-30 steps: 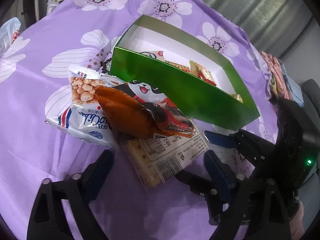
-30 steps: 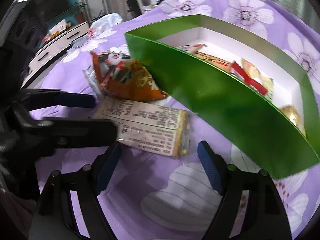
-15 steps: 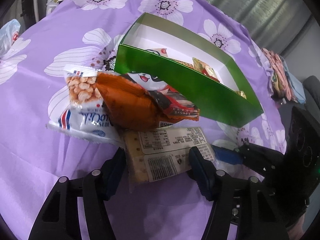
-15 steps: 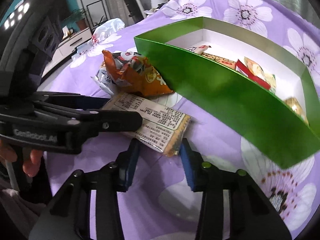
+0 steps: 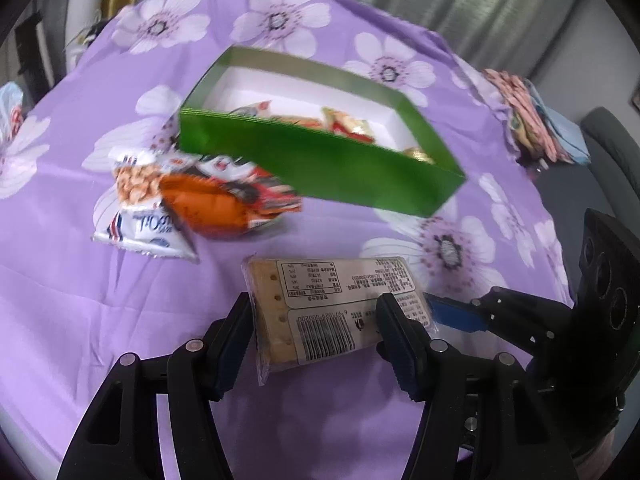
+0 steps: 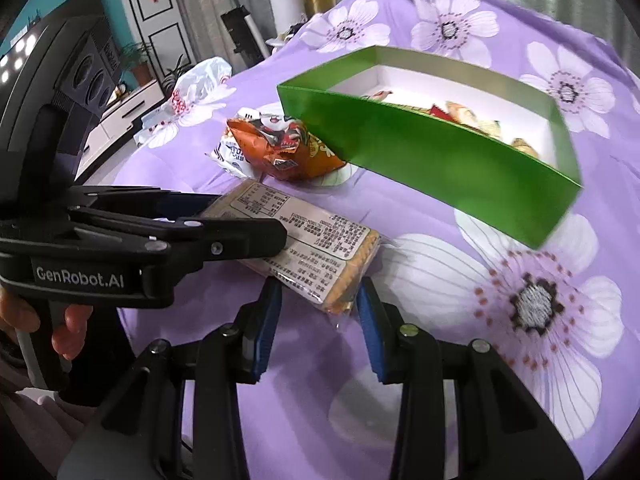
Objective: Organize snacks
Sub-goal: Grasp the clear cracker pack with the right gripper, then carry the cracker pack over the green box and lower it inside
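Note:
A clear-wrapped cracker pack [image 5: 336,304] with a white label is held above the purple cloth by both grippers. My left gripper [image 5: 316,332] is shut on one end of it. My right gripper [image 6: 318,312] is shut on the other end [image 6: 332,264]. A green box [image 5: 320,160] with a white inside holds several small snacks; it also shows in the right wrist view [image 6: 432,152]. An orange snack bag [image 5: 216,204] and a white peanut bag [image 5: 136,204] lie beside the box on the left.
The table is covered by a purple cloth with white flowers [image 5: 444,248]. A folded patterned cloth [image 5: 528,120] lies at the far right edge. A white plastic bag [image 6: 196,84] lies at the far left of the table.
Both grippers have closed on the cracker pack and lifted it off the cloth, pulling it back from under the orange bag. The view has drawn away from the box.

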Tool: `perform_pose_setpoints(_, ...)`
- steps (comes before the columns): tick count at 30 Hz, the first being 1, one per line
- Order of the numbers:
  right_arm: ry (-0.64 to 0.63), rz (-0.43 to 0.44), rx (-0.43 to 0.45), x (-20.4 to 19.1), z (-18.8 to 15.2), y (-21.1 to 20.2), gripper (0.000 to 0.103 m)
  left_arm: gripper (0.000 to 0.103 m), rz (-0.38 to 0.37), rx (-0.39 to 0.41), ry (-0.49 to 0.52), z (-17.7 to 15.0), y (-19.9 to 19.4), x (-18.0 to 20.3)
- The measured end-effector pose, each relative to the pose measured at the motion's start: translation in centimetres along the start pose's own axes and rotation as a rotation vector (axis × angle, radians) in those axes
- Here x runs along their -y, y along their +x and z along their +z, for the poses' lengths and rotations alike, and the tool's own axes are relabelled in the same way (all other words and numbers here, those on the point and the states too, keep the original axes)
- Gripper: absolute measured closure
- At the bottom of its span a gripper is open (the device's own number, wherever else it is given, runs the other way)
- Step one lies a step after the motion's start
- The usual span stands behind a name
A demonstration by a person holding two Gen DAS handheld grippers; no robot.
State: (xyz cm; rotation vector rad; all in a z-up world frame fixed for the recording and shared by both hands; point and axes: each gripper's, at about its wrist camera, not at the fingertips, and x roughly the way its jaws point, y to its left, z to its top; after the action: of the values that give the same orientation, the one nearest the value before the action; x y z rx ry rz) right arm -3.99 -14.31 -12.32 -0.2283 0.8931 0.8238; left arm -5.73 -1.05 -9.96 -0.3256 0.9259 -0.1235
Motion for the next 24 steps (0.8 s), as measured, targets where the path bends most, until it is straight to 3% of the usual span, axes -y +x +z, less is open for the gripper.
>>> perform_pose_setpoints(10,0.01,-0.059,0.092,0.1,0.7,-4.4,0.064,0.041,-0.024,0.076,0.083,1.6,-2.4,2.9)
perform_pose_setpoints(24,0.019,-0.105,0.196,1.3,3.7,-6.6,0.064,0.041,-0.022,0.161,0.148,5.7,-3.7,4.7)
